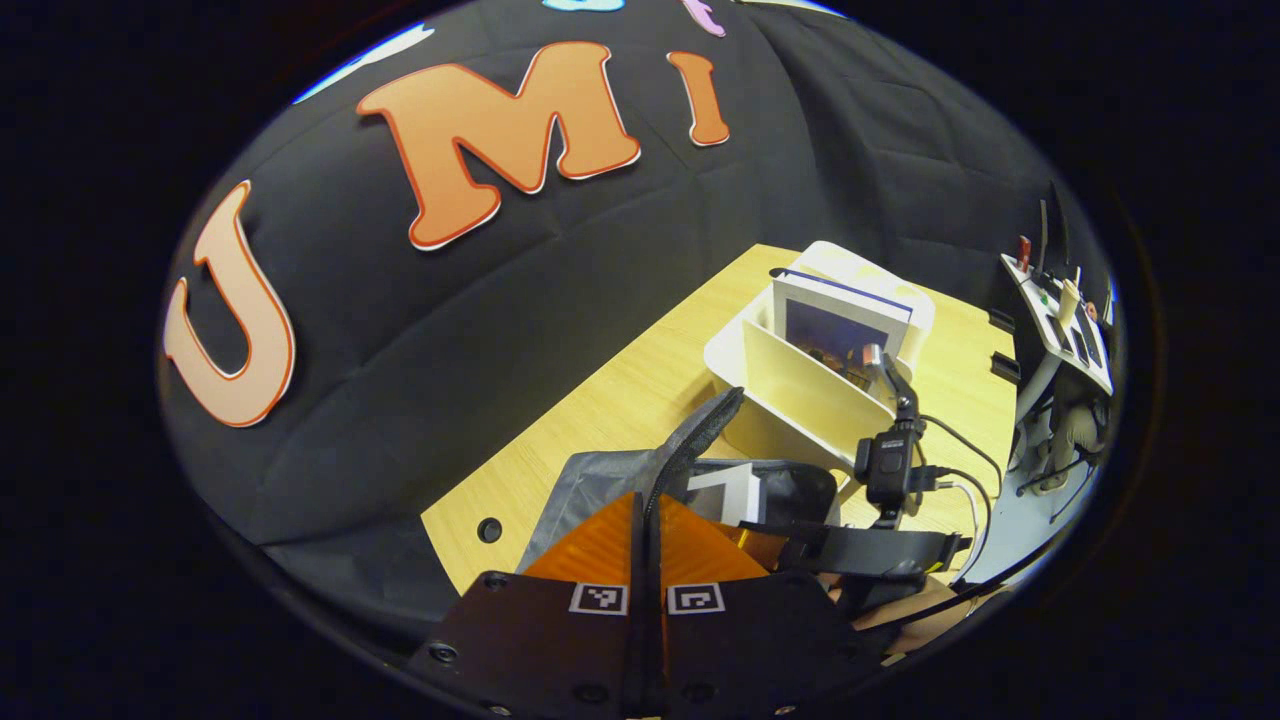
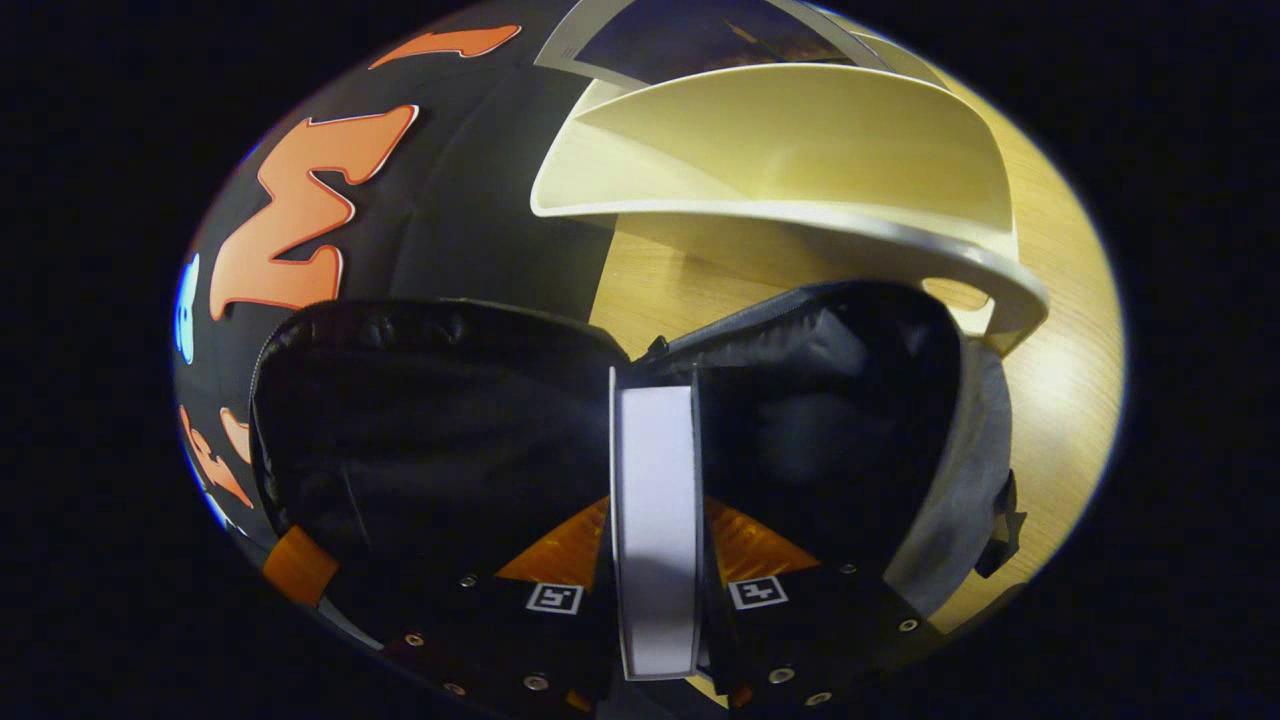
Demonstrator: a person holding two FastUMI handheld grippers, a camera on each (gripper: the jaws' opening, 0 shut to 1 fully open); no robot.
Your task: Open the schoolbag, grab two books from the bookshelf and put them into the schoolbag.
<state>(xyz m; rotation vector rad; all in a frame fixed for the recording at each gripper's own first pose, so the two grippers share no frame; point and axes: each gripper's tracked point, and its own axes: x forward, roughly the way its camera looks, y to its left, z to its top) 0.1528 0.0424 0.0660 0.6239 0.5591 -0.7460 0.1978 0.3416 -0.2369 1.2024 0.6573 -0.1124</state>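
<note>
between the right gripper's (image 2: 655, 590) two fingers stands a book (image 2: 655, 520), held on edge with its white page block facing the camera and its long axis running away from the gripper toward the open mouth of the schoolbag (image 2: 800, 400); both fingers press on its covers. no writing on the book can be read from this edge. the schoolbag is grey outside with a dark, padded lining, unzipped and gaping, and it lies on the wooden table (image 2: 1050, 400) just in front of the cream bookshelf (image 2: 800, 150). in the left gripper view the left gripper (image 1: 645, 540) has its fingers nearly together on the bag's dark strap (image 1: 700, 430), which rises upright and curls over at the top. behind it, a second book (image 1: 845, 320) stands in the bookshelf's rear compartment, leaning slightly, with a white border around a dark cover picture; its print is too small to read. square black-and-white markers sit on both grippers.
</note>
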